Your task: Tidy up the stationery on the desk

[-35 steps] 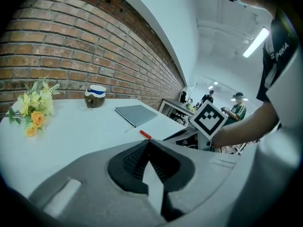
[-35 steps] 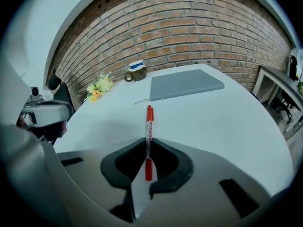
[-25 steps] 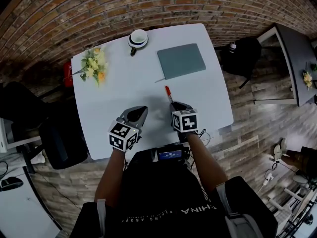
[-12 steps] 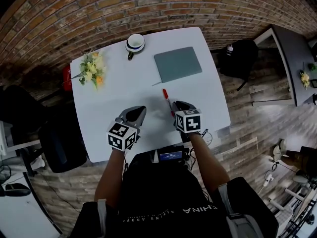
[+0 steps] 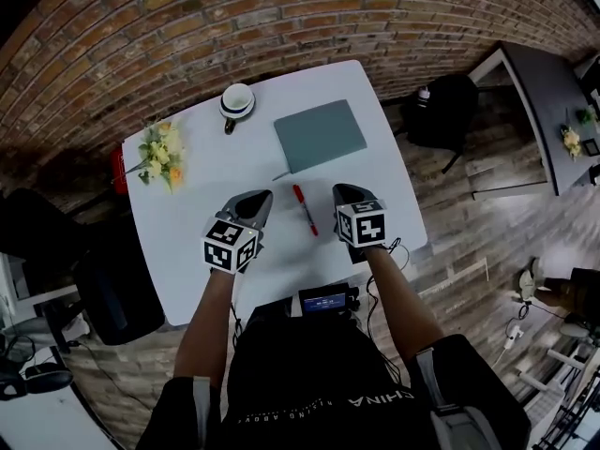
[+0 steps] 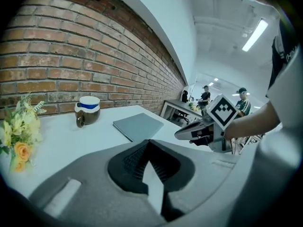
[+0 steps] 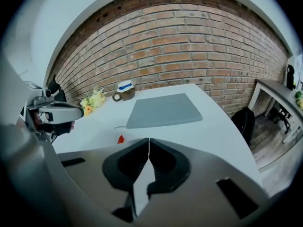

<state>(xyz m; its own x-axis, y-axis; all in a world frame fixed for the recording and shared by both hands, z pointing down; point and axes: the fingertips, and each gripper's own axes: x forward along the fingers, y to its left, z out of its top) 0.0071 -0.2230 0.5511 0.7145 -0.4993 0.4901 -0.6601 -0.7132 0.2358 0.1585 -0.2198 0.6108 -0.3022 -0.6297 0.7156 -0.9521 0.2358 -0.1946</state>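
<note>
Red pen (image 5: 302, 210) left on the desk (image 5: 183, 237)
It is laid lengthwise between the shut, empty left tongs (image 5: 263, 197) and the right tongs (image 5: 340, 192), just closed on nothing; neither is clearly nearer.

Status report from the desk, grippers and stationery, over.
Left gripper shut, empty. Right gripper jaws just closed, nothing between. Red pen flat on desk between both grippers, untouched. Nothing blocks it.
</note>
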